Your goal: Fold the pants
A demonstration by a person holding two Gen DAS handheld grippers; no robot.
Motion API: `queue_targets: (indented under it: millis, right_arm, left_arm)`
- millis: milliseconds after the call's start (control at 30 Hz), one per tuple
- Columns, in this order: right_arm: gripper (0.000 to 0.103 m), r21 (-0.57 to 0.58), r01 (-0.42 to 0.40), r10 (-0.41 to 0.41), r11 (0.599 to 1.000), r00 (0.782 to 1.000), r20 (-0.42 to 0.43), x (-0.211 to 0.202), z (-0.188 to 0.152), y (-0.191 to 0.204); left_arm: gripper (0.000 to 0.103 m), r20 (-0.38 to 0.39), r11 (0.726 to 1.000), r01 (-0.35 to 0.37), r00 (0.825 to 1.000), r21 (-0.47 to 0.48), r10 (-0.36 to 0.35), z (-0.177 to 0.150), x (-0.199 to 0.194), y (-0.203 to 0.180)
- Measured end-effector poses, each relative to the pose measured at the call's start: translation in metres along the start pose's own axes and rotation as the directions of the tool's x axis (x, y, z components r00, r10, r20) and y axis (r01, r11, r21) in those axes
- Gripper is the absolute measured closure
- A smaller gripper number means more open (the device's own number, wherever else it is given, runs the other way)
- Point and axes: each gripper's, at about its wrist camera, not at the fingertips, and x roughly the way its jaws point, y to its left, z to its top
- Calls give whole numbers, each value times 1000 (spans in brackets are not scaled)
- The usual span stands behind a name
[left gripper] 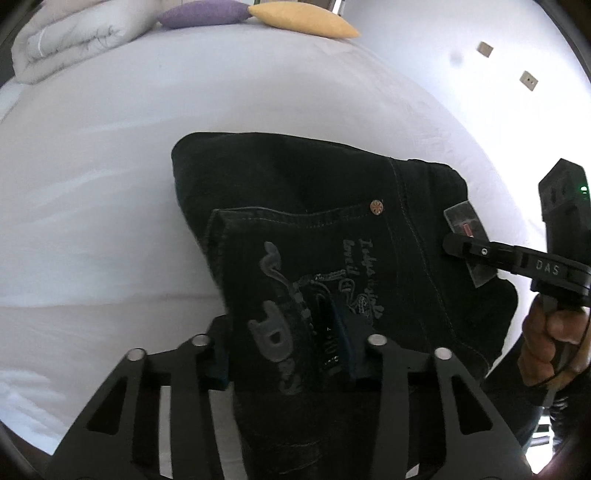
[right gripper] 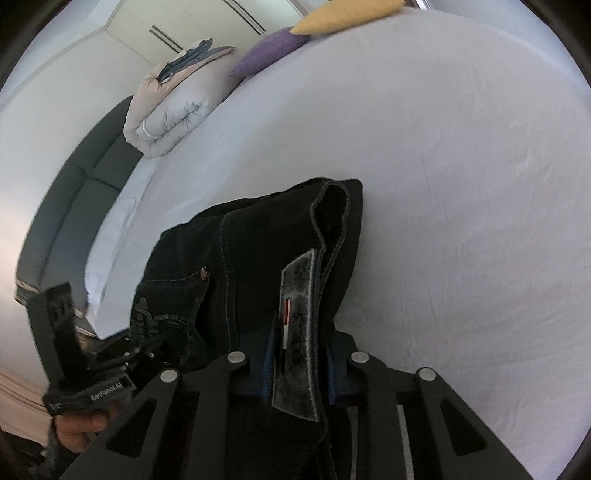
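Black jeans point(left gripper: 314, 236) hang over the white bed, held at the waist by both grippers. My left gripper point(left gripper: 288, 354) is shut on the printed back pocket area of the jeans. My right gripper point(right gripper: 299, 373) is shut on the waistband at the grey patch label point(right gripper: 295, 332); it also shows in the left wrist view point(left gripper: 465, 249) at the label point(left gripper: 465, 221). The left gripper shows at the lower left of the right wrist view point(right gripper: 110, 362). The lower part of the jeans is hidden below the grippers.
The white bed sheet point(right gripper: 461, 184) stretches beyond the jeans. A folded duvet point(right gripper: 173, 110), a purple cushion point(right gripper: 269, 51) and a yellow cushion point(right gripper: 347, 14) lie at the far end. A dark bed frame point(right gripper: 74, 206) runs along the left. A white wall point(left gripper: 461, 92) stands at right.
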Motion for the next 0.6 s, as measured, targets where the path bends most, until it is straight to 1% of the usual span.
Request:
queue_targets:
  millis: [133, 200, 333, 433, 600]
  right_arm:
    - [81, -43, 46, -44, 998, 999, 28, -5, -4, 13]
    - [82, -68, 68, -65, 995, 997, 48, -9, -5, 20]
    - [84, -113, 98, -90, 989, 993, 80, -18, -8, 32]
    - [84, -136, 104, -91, 985, 991, 99, -25, -9, 38]
    - [85, -150, 82, -65, 985, 991, 117, -37, -8, 48]
  left_arm:
    - [69, 8, 1000, -23, 1000, 12, 23, -3, 1, -1]
    - [70, 12, 999, -37, 999, 21, 36, -7, -5, 5]
    - [75, 21, 998, -59, 998, 32, 59, -11, -11, 6]
    - [79, 31, 997, -66, 997, 34, 65, -11, -12, 2]
    - [80, 49, 996, -78, 996, 51, 76, -6, -19, -3]
